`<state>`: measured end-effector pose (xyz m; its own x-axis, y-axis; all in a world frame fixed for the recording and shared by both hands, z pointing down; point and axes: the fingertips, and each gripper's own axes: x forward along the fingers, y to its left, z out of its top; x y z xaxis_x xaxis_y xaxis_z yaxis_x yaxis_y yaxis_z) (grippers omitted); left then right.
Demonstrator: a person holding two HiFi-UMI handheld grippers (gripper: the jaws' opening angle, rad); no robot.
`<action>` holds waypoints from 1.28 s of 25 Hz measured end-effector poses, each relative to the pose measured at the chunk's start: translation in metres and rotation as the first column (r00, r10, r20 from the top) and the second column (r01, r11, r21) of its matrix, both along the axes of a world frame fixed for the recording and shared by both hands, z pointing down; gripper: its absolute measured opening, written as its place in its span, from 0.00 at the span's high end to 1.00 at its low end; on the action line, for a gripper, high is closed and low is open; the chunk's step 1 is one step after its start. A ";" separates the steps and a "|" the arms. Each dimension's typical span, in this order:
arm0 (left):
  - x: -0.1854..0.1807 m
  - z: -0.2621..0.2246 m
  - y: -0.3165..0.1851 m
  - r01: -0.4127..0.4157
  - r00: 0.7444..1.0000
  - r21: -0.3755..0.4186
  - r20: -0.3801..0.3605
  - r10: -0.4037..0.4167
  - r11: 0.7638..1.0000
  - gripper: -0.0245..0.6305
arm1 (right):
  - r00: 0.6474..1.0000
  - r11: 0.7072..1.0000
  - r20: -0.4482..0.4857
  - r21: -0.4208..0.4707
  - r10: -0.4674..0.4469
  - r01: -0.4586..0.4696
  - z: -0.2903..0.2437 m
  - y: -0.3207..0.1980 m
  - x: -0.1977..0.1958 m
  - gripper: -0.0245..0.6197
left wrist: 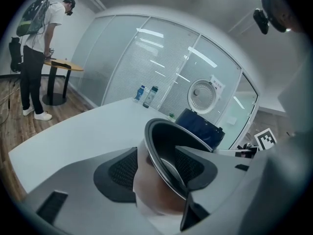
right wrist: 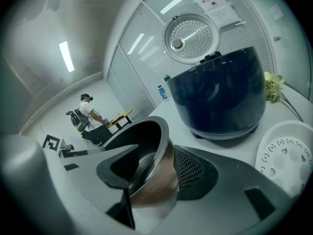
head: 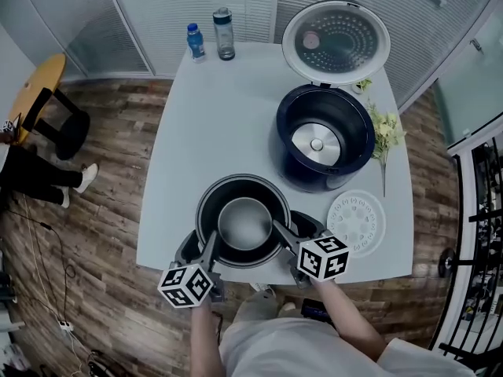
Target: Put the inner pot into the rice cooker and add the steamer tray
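Jaws of the left tool (head: pixel 203 246) and the right tool (head: pixel 295 230) stand apart. Each tool has one jaw inside the round silver metal inner pot (head: pixel 245 222) and one outside, not squeezing. The pot sits at the near edge of the white tabletop (head: pixel 220 116). The open dark blue rice cooker (head: pixel 324 144) stands by the right edge, and the white holey steamer tray (head: pixel 356 222) lies near the near right corner.

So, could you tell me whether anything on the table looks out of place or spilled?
Nothing looks spilled or damaged. The pot sits upright at the front of the table, the steamer tray lies flat beside it, and the cooker stands open. Only the flowers lying loose beside the cooker seem slightly stray.
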<state>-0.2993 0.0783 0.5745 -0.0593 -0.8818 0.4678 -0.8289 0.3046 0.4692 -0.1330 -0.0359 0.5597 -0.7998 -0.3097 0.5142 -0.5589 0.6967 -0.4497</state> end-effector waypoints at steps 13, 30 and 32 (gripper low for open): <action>-0.002 0.002 -0.005 -0.006 1.000 -0.016 -0.001 0.006 1.000 0.74 | 1.000 1.000 -0.026 -0.007 -0.015 0.015 0.005 -0.001 -0.002 0.76; -0.005 -0.001 0.001 0.006 1.000 -0.041 0.000 -0.006 0.999 0.79 | 0.999 1.000 -0.036 -0.003 -0.016 0.016 -0.002 0.001 -0.004 0.78; -0.007 -0.003 0.002 0.015 1.000 -0.032 0.004 -0.015 0.999 0.80 | 0.999 1.000 -0.033 -0.001 -0.015 0.015 -0.004 0.002 -0.005 0.78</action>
